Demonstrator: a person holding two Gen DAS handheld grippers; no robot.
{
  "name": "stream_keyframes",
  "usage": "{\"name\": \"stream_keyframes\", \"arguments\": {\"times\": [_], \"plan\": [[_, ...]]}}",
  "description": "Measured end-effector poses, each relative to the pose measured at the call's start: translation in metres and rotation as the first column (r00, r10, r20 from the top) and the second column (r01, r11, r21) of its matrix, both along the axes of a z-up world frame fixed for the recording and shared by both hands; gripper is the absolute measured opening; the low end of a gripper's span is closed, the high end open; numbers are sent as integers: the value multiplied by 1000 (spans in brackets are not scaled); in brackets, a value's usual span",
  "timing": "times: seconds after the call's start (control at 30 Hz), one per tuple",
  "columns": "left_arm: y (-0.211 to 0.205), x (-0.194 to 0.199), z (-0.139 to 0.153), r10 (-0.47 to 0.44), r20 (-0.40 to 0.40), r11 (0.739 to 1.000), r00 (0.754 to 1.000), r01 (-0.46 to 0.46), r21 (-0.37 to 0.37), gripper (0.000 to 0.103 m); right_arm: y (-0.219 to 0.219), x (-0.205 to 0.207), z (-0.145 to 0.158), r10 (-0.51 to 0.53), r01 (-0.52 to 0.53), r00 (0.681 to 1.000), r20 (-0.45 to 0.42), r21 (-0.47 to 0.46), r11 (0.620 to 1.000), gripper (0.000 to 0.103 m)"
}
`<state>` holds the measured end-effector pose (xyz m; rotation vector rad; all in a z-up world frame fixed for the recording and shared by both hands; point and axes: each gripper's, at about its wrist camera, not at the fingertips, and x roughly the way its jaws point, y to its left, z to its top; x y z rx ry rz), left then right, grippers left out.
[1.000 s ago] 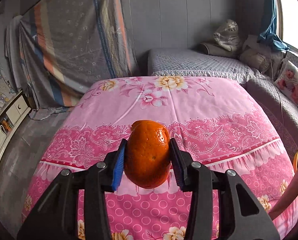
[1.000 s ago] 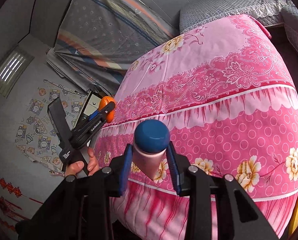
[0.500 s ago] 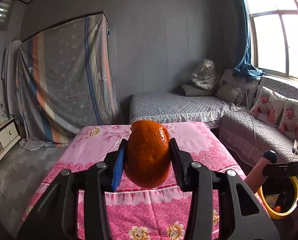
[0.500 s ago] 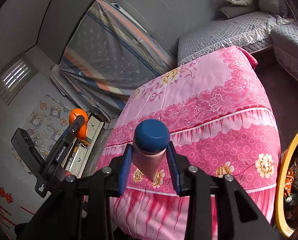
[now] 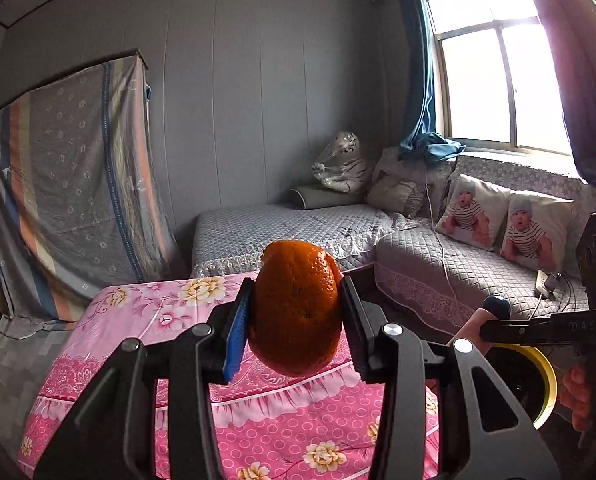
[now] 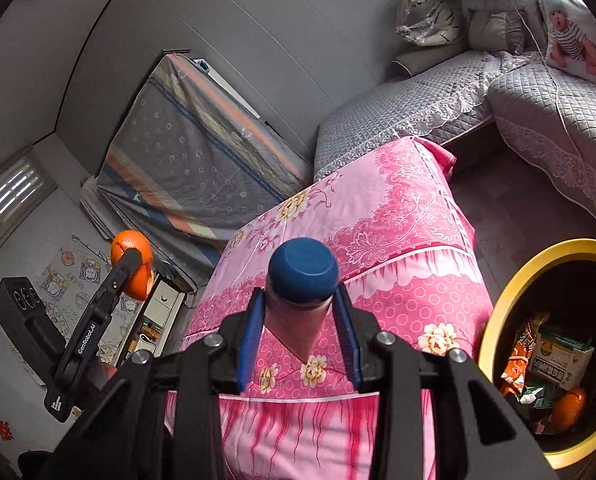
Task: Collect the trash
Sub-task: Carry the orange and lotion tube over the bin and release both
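My left gripper (image 5: 296, 316) is shut on an orange peel (image 5: 296, 308) and holds it in the air above the pink bed. The peel also shows in the right wrist view (image 6: 132, 264), at the left. My right gripper (image 6: 300, 320) is shut on a pink bottle with a dark blue cap (image 6: 302, 276); the bottle also shows at the right of the left wrist view (image 5: 494, 308). A yellow-rimmed trash bin (image 6: 498, 316) stands on the floor at the right, holding wrappers, a carton and an orange piece. Its rim shows in the left wrist view (image 5: 548, 380).
A bed with a pink floral cover (image 5: 146, 320) lies below both grippers. A grey quilted corner sofa (image 5: 418, 252) with baby-print pillows (image 5: 534, 228) stands behind, under a window. A cloth-draped cabinet (image 5: 66, 184) stands at the left wall.
Both grippers have risen and swung right, away from the bed. The trash bin has come more fully into the right wrist view. Both grips are unchanged.
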<state>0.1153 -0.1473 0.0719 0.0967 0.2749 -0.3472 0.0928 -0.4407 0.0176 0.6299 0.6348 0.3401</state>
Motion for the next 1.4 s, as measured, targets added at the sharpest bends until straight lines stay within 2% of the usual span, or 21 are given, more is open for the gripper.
{"name": "stream_keyframes", "arguments": {"times": [0.37,0.87,0.97,1.4], "plan": [[-48,-10,-4,-125,0,992,992,125,-6,40,-54,-33,-4,-167,167,986,19,-11,986,33],[-126,-14,-28,-277,-44,960,960,279,33,41,-112,-61,-40,-374,371,927,-15,-81,925,33],[-140,-12,-36,-303,-62,951,951,306,40,41,-120,-64,-49,-417,413,908,-21,-116,904,33],[-191,-5,-74,-385,-121,917,915,394,68,41,-146,-69,-89,-501,487,862,-75,-149,860,33]]}}
